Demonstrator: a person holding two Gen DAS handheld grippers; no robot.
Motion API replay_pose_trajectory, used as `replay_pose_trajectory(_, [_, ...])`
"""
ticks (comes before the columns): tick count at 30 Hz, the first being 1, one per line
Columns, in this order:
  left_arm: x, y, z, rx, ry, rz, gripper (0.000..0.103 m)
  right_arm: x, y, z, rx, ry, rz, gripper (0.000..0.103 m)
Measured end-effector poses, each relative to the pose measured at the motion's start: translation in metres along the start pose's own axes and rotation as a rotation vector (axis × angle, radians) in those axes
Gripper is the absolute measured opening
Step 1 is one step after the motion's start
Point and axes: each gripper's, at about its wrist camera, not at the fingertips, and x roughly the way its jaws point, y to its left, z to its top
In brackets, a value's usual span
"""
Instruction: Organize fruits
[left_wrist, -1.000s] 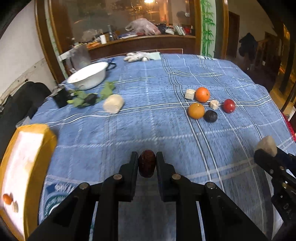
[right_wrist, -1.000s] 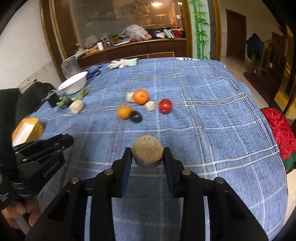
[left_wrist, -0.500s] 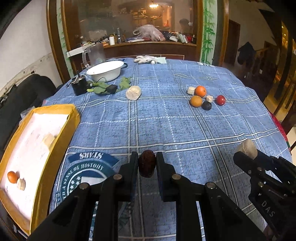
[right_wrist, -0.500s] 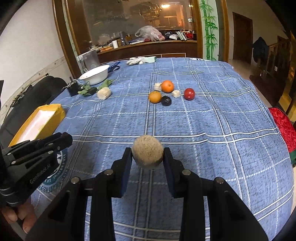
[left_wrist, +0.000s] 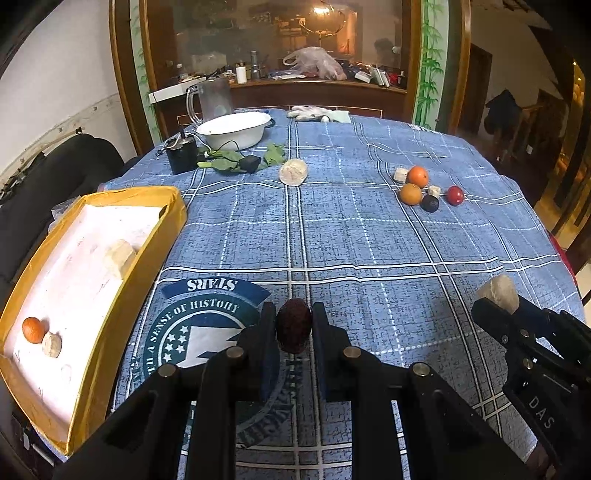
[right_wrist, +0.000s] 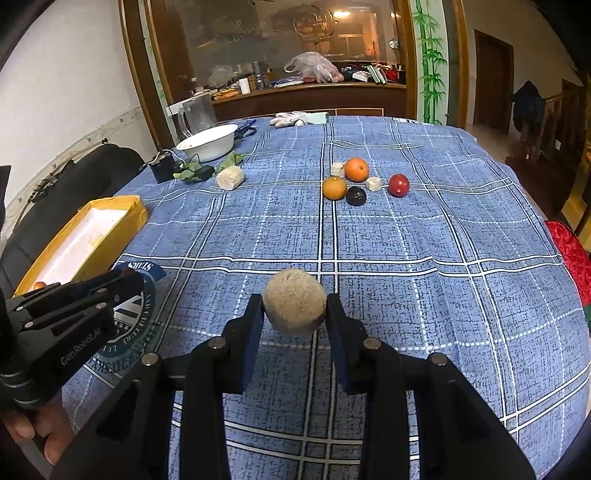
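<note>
My left gripper (left_wrist: 294, 323) is shut on a dark red-brown bumpy fruit (left_wrist: 293, 325), held above the printed emblem of the blue tablecloth. My right gripper (right_wrist: 295, 308) is shut on a round tan fruit (right_wrist: 294, 301); in the left wrist view it shows at the right edge (left_wrist: 496, 295). A yellow box (left_wrist: 168, 236) with a white floor sits at the table's left edge and holds a small orange (left_wrist: 32, 329), a pale lump (left_wrist: 51, 344) and a pale chunk (left_wrist: 119, 253). Far right lie two oranges (right_wrist: 356, 169), a red fruit (right_wrist: 399, 184), a black fruit (right_wrist: 356, 195) and pale pieces.
A white bowl (left_wrist: 234, 129), a glass mug (left_wrist: 210, 99), a black device (left_wrist: 181, 155) with green leaves and a pale round fruit (left_wrist: 293, 172) stand at the far left. White gloves (left_wrist: 310, 111) lie at the table's far edge. A black chair (left_wrist: 62, 173) is beyond the left edge.
Both grippers have drawn back toward the near table edge and turned left, each still holding its fruit. The yellow box has come more fully into the left wrist view.
</note>
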Motion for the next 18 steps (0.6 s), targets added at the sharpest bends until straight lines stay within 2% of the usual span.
replay_pose_trajectory(18, [-0.013, 0.015, -0.002, -0.02, -0.043, 0.028, 0.018, -0.003, 0.013, 0.0, -0.022, -0.011, 0.022, 0.036])
